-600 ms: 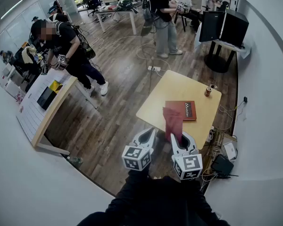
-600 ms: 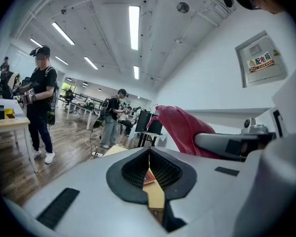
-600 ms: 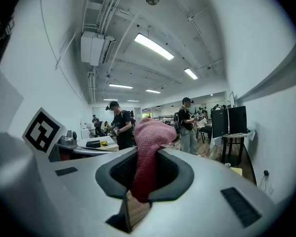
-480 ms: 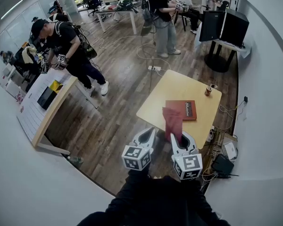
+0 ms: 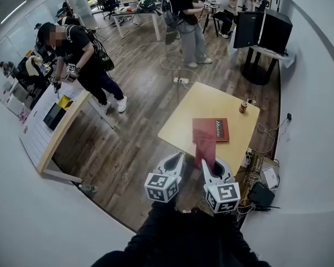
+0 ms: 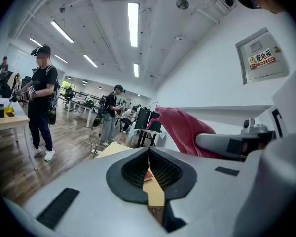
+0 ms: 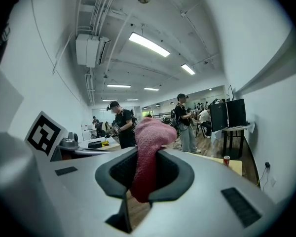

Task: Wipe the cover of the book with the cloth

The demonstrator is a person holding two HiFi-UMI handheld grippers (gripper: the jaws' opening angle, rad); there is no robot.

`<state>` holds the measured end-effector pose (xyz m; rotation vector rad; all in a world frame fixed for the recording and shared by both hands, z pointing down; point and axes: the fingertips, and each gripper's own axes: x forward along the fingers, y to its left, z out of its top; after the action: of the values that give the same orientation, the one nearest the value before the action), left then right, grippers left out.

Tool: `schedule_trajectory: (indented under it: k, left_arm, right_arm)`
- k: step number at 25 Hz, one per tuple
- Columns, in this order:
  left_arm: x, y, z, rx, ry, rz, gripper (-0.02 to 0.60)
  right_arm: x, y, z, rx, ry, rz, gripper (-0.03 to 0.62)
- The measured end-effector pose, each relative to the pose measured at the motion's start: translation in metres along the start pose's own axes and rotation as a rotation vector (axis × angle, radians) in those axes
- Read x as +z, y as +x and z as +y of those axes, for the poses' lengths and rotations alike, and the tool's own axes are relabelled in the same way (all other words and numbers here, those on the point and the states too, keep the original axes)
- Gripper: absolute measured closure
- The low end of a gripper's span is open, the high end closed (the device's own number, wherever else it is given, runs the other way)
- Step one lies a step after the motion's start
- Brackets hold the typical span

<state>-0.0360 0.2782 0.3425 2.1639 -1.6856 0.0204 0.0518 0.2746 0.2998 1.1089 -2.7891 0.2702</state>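
A dark red book (image 5: 211, 129) lies flat on the yellow table (image 5: 211, 102), near its front half. A pink-red cloth (image 5: 205, 149) hangs up out of my right gripper (image 5: 211, 164), which is shut on it; its free end reaches the book's near edge. In the right gripper view the cloth (image 7: 149, 154) stands pinched between the jaws of the right gripper (image 7: 144, 176). My left gripper (image 5: 175, 160) is held beside it, short of the table, shut with nothing in it. In the left gripper view the left gripper (image 6: 149, 165) shows only a thin slit, with the cloth (image 6: 183, 127) off to the right.
A small can (image 5: 242, 107) stands at the table's far right corner. Cables and a power strip (image 5: 265, 178) lie on the floor to the right. A monitor stand (image 5: 261, 35) is behind the table. People stand at the back and at a desk (image 5: 55, 132) on the left.
The cloth has drawn a little toward me, so more of the book's cover shows. Both grippers stay close together in front of me.
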Motion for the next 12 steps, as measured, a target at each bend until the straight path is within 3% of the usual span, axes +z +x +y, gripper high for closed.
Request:
schedule_trajectory:
  k: [12]
  left_arm:
    - [-0.048,0.021,-0.026,0.020,-0.020,0.070,0.546]
  right_arm:
    - [-0.044,-0.023,-0.036,0.009,0.063,0.080,0.516]
